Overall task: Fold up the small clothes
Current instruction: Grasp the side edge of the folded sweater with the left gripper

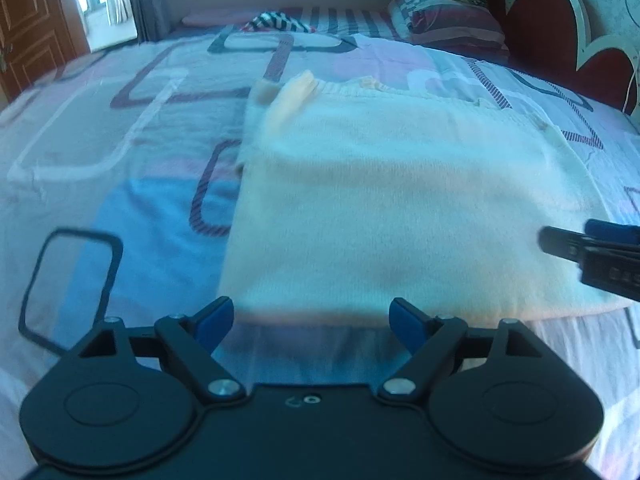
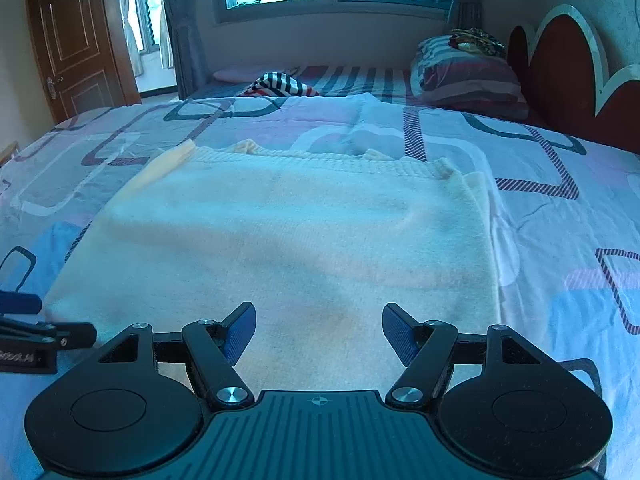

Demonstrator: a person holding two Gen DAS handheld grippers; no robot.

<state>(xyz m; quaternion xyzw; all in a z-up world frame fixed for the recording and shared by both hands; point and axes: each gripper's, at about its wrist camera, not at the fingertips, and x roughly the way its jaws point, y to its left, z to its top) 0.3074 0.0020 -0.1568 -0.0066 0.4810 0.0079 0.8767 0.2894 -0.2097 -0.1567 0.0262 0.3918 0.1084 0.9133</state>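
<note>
A cream knit garment [image 1: 392,200] lies folded flat on the bed, its ribbed hem at the far end; it also shows in the right wrist view [image 2: 288,236]. My left gripper [image 1: 312,320] is open and empty, just at the garment's near edge. My right gripper [image 2: 319,330] is open and empty, hovering over the garment's near part. The right gripper shows at the right edge of the left wrist view [image 1: 592,248]. The left gripper shows at the left edge of the right wrist view [image 2: 36,332].
The bed sheet [image 2: 560,208] has a pink, blue and striped pattern. A striped pillow [image 2: 468,76] and a red headboard [image 2: 560,76] stand at the far right. A folded striped cloth [image 2: 280,84] lies at the far side. A wooden door [image 2: 76,48] is at the left.
</note>
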